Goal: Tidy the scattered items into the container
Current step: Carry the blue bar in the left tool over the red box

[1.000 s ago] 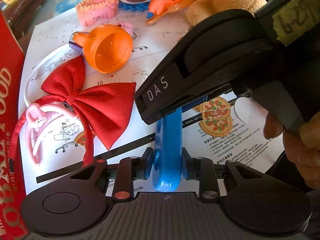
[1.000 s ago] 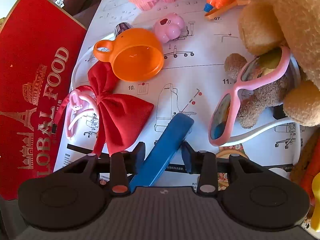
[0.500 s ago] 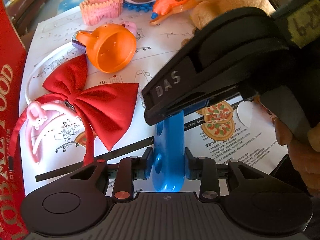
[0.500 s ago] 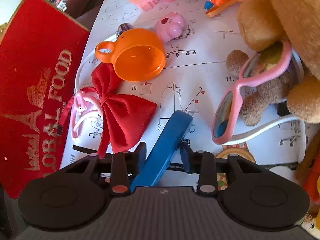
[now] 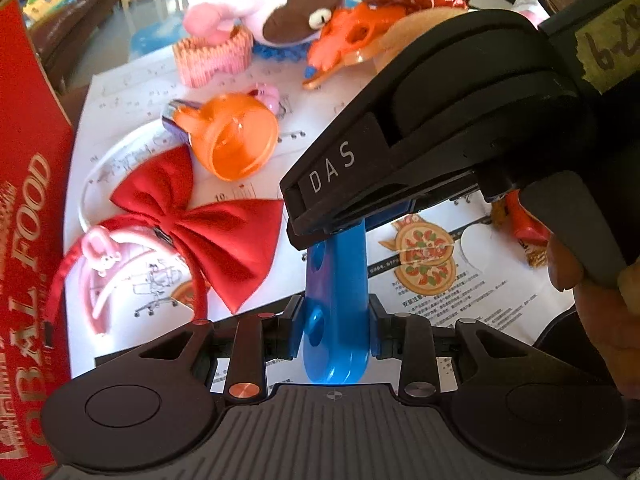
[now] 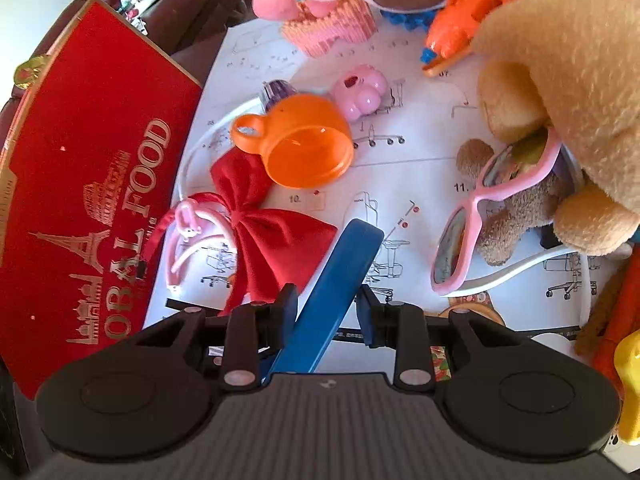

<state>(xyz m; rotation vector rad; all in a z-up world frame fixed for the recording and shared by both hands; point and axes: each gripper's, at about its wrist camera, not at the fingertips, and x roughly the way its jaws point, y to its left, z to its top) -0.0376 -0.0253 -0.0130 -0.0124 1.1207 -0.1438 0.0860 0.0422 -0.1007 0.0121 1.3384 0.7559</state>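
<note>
Over a white instruction sheet (image 6: 420, 128) spread on the table and crowded with toys, kept one blue plastic bar (image 5: 340, 276) in both tools at once. Had just been closing the left gripper (image 5: 335, 318), and had its pads pressed on the two sides of the bar close to the rounded end with the round dimples, jaws narrow and far from fully open. Had just been closing the right gripper (image 6: 328, 309) as well, with the same bar between its jaws and clamped there, crossing them at a slant, the other rounded end sticking out beyond the fingertips. Judged as stiff, light moulded plastic, not fragile, but smooth and probably a little slippery. Best taken across the opposite sides, as done, with one grip toward each end against twisting. Ran in the left view from the left jaws up and away, passing under the black body of the right tool. Appeared raised off the sheet, though could not confirm the gap for certain. Hung just beside the red bow headband (image 5: 208, 224), near the orange cup (image 5: 236, 140), and apart from the red box (image 6: 92, 160) with gold lettering at the left edge, presumably the container.
</note>
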